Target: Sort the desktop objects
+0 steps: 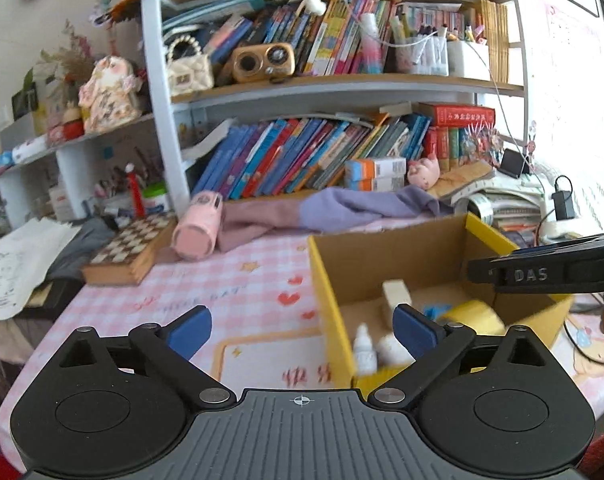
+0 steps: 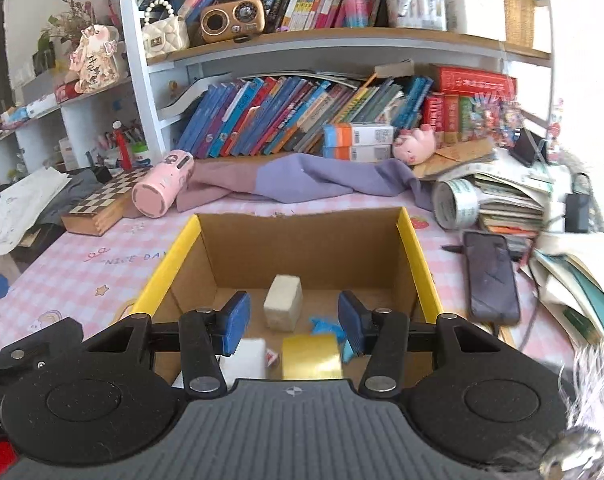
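A cardboard box with yellow rims (image 2: 416, 256) stands open on the pink checked tablecloth. Inside lie a white block (image 2: 283, 302), a yellow tape roll (image 2: 312, 356), a blue scrap (image 2: 326, 326) and a white item (image 2: 244, 358). My right gripper (image 2: 294, 322) hovers over the box's near side, open at a moderate gap, with nothing touching its blue pads. My left gripper (image 1: 302, 332) is spread wide and empty, straddling the box's left wall (image 1: 330, 312). In the left wrist view a small white bottle (image 1: 364, 346) also shows in the box.
A pink cylinder (image 2: 162, 186), a chessboard case (image 2: 102, 200) and a purple cloth (image 2: 302, 180) lie behind the box. To the right are a dark phone (image 2: 490, 276), a silver tape roll (image 2: 456, 200) and stacked papers. Bookshelves fill the back.
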`<state>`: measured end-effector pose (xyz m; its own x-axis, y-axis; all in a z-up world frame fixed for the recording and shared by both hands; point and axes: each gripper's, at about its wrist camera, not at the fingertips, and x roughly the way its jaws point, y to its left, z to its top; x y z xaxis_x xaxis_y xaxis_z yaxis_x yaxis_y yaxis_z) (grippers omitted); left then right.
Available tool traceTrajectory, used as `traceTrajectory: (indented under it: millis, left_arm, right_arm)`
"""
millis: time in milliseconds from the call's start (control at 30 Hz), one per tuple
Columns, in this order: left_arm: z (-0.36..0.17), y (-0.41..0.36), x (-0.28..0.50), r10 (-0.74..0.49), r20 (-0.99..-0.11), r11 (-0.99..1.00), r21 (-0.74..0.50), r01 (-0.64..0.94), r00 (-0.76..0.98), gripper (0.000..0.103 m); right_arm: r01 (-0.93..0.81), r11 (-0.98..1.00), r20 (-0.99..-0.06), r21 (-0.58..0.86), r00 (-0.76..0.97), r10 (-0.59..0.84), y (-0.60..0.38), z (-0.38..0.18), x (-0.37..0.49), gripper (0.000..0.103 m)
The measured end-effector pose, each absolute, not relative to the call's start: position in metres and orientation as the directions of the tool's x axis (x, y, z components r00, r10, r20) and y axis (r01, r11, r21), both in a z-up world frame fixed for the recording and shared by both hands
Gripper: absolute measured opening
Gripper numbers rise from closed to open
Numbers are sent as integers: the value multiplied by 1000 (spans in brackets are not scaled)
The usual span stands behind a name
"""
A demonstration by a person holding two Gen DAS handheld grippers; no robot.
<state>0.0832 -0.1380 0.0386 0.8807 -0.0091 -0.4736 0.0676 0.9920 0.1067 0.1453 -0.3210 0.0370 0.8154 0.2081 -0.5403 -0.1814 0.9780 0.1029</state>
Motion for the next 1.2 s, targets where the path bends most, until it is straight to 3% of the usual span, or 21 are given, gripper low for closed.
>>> traceTrajectory:
  millis: [733,933,1200]
  left_arm:
    - [19,-80,2,28,-521,986,153,61,853,102]
    - [9,-75,-6,50,-562,981,182,65,826,102]
    - [5,-66,-16,14,-592,989,128,76,806,103]
  right_arm:
    - [-108,988,-599,114,785,156,-269,15,40,54]
    - [-119,988,-637,94,756,152,-259,7,24,61]
    - [-135,987,-658,83,737,156,-251,3,8,79]
